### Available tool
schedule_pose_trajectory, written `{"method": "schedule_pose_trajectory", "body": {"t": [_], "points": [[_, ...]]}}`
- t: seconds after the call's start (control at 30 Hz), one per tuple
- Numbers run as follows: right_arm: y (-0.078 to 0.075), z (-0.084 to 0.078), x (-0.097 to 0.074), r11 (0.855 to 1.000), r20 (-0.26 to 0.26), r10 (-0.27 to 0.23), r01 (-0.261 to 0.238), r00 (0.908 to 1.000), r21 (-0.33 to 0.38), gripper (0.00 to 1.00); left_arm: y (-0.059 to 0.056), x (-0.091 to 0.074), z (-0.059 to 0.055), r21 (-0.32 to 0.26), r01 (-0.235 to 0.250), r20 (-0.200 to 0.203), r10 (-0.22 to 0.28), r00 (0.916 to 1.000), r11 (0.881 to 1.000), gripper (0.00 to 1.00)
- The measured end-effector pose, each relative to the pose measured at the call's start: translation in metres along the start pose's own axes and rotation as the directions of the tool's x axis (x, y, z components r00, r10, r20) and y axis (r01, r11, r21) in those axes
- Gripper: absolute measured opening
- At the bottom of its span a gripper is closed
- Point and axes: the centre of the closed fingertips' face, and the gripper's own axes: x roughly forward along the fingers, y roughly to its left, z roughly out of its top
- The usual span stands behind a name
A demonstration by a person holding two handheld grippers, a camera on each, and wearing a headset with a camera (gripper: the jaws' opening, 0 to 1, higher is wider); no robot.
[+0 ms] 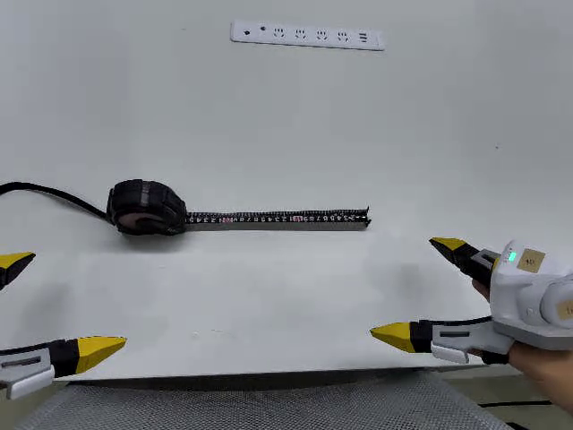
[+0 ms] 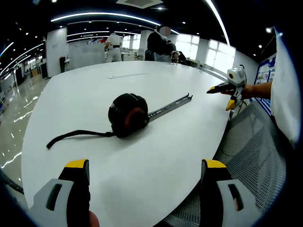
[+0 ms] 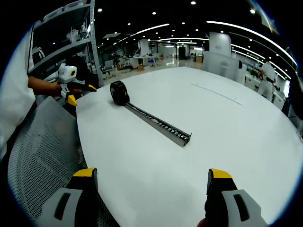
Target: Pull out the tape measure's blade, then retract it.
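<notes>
Mid-left in the head view the tape measure has its blade out, so I'd say retracting's next and needs a hold first, since left gripper and right gripper are both wide open, empty.

White table, matte, near edge curved. Black tape measure left of centre. Blade drawn out along surface, running right from case, end hook right of centre. Black strap trails left from case. White power strip on far side, well apart from tape.
</notes>
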Motion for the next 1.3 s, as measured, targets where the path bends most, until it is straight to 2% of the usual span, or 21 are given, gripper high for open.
{"method": "schedule_pose_trajectory", "body": {"t": [0.53, 0.73, 0.93, 1.3], "points": [[0.0, 0.0, 0.0, 1.0, 0.009, -0.002, 0.002, 1.0, 0.004, 0.94, -0.002, -0.001, 0.001, -0.003, -0.001, 0.004, 0.001, 1.0, 1.0, 0.95], [0.004, -0.004, 0.001, 1.0, -0.009, 0.004, -0.004, 0.9999, -0.011, 0.95, -0.002, 0.0, 0.002, -0.01, -0.007, 0.01, 0.007, 0.9999, 1.0, 0.94], [0.004, -0.002, 0.001, 1.0, -0.006, 0.008, -0.008, 1.0, -0.005, 0.95, -0.006, 0.002, 0.003, -0.018, -0.007, 0.009, 0.008, 0.9999, 1.0, 0.94], [0.002, 0.0, 0.002, 1.0, -0.007, 0.009, -0.009, 0.9999, -0.008, 0.95, -0.008, 0.02, 0.015, -0.022, -0.023, 0.009, 0.024, 0.9997, 0.999, 0.91]]}}
